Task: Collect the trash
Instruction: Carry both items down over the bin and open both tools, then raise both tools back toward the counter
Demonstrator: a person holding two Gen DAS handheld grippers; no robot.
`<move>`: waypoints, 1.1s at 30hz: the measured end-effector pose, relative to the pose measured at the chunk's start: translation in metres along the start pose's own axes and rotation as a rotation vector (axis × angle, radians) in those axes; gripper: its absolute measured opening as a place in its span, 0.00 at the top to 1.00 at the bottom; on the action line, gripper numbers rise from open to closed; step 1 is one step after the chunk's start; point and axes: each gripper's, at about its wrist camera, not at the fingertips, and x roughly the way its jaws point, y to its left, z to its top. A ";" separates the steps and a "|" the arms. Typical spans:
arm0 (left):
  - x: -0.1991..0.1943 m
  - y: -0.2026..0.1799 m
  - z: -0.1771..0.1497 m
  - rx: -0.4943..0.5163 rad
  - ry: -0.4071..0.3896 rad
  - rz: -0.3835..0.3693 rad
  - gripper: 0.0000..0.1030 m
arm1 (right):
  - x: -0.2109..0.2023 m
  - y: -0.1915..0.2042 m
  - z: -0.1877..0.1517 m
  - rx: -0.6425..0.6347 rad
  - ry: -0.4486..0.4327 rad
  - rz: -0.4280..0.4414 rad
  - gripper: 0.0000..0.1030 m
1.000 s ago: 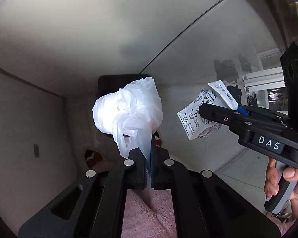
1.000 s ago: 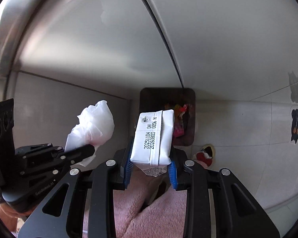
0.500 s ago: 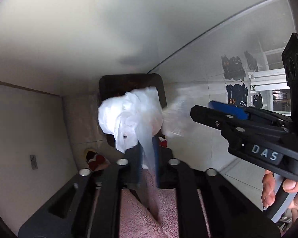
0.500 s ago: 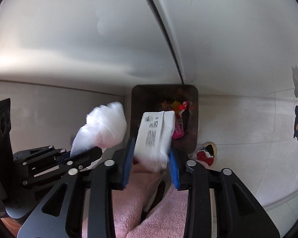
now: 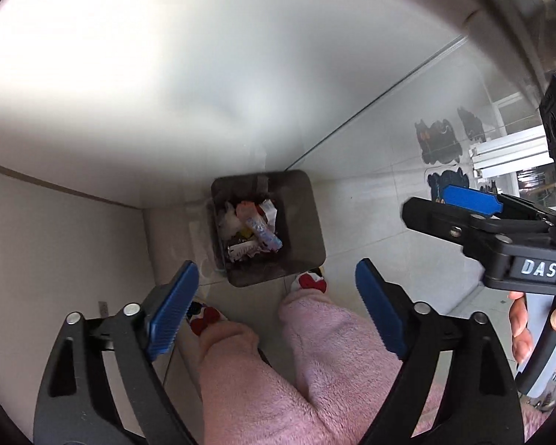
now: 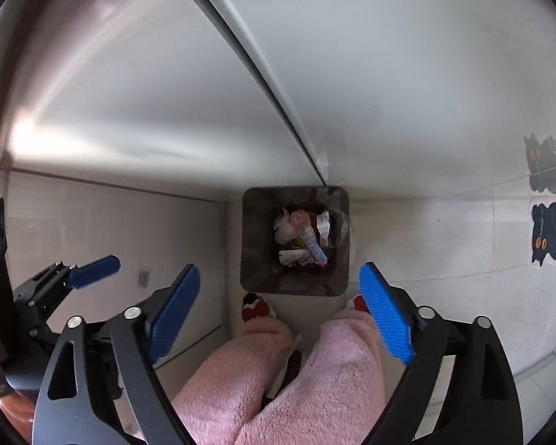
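Observation:
A dark square trash bin point(image 5: 304, 222) stands on the tiled floor below me, holding wrappers and crumpled trash point(image 5: 254, 230). It also shows in the right wrist view point(image 6: 255, 244), with its trash point(image 6: 304, 239). My left gripper point(image 5: 278, 311) is open and empty, high above the bin. My right gripper point(image 6: 285, 311) is open and empty too, also above the bin. The right gripper shows at the right of the left wrist view point(image 5: 459, 207). The left gripper shows at the left of the right wrist view point(image 6: 89, 270).
The person's pink fleece legs point(image 5: 278, 363) and red slippers point(image 5: 311, 282) are just before the bin. A pale counter edge point(image 6: 263, 74) hangs over it. Cat stickers point(image 6: 548, 233) mark the floor at right. A white cabinet wall point(image 5: 55, 244) is at left.
Both grippers opened. The white plastic bag left my left gripper and the white carton left my right gripper; both are gone from between the fingers. The bin's contents now show.

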 end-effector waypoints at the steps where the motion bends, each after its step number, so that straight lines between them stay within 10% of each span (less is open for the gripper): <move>1: -0.007 -0.001 0.000 -0.001 -0.010 -0.003 0.17 | -0.009 0.002 -0.001 -0.006 -0.011 0.000 0.09; 18: -0.180 -0.010 -0.011 -0.016 -0.285 0.008 0.08 | -0.172 0.018 -0.003 -0.009 -0.256 0.022 0.04; 33: -0.225 -0.007 0.084 0.034 -0.427 0.056 0.08 | -0.218 0.048 0.103 -0.041 -0.375 -0.009 0.04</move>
